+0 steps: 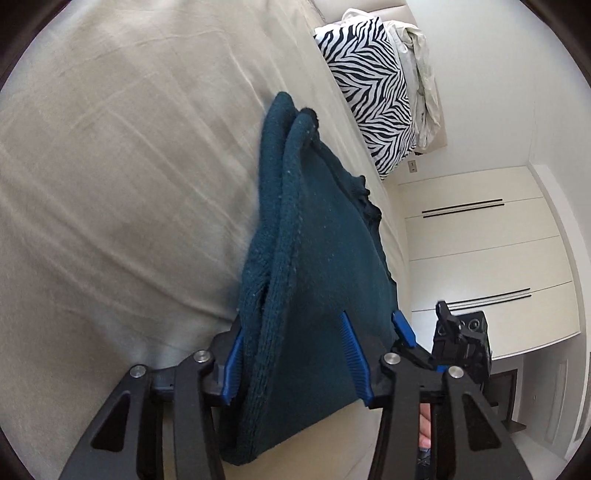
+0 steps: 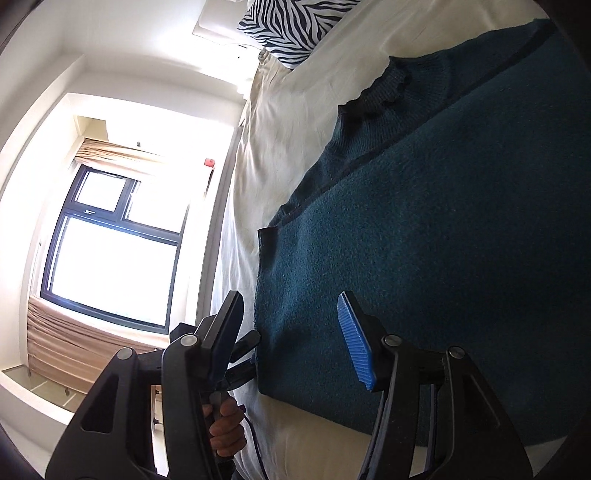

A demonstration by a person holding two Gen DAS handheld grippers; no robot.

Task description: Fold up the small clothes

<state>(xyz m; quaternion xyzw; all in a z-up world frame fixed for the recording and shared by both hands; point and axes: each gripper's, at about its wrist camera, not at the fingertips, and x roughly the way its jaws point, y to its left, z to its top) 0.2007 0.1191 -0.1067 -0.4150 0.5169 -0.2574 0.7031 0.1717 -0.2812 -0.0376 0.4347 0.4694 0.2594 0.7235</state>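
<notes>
I am working over a bed (image 1: 110, 147) covered in a beige sheet, with one dark teal knitted sweater (image 2: 424, 240) as the garment to fold. Through the left wrist camera, my left gripper (image 1: 291, 354) stands partly open with a thick bunched fold of that sweater (image 1: 314, 258) passing between its blue pads (image 1: 352, 354); the cloth fills most of the gap, but I cannot tell whether the pads truly press on it. Through the right wrist camera, my right gripper (image 2: 291, 343) is also partly open, its jaws astride the near edge of the sweater without pinching it, one blue pad (image 2: 356, 343) over the knit and the other off its edge. The sweater lies flat near the side edge of the bed, collar towards the zebra-print pillow (image 2: 291, 26) at the head end. I judge that a fold is under way: the left side carries a doubled layer across, and the next move calls for laying it squarely on the body of the garment and then smoothing. Only the left view shows the raised, doubled edge and the white wardrobe doors (image 1: 480, 258); only the right view shows the flat spread, the ribbed collar (image 2: 384, 92), the bright window (image 2: 114, 243), and a hand (image 2: 227, 432) on the other handle.
</notes>
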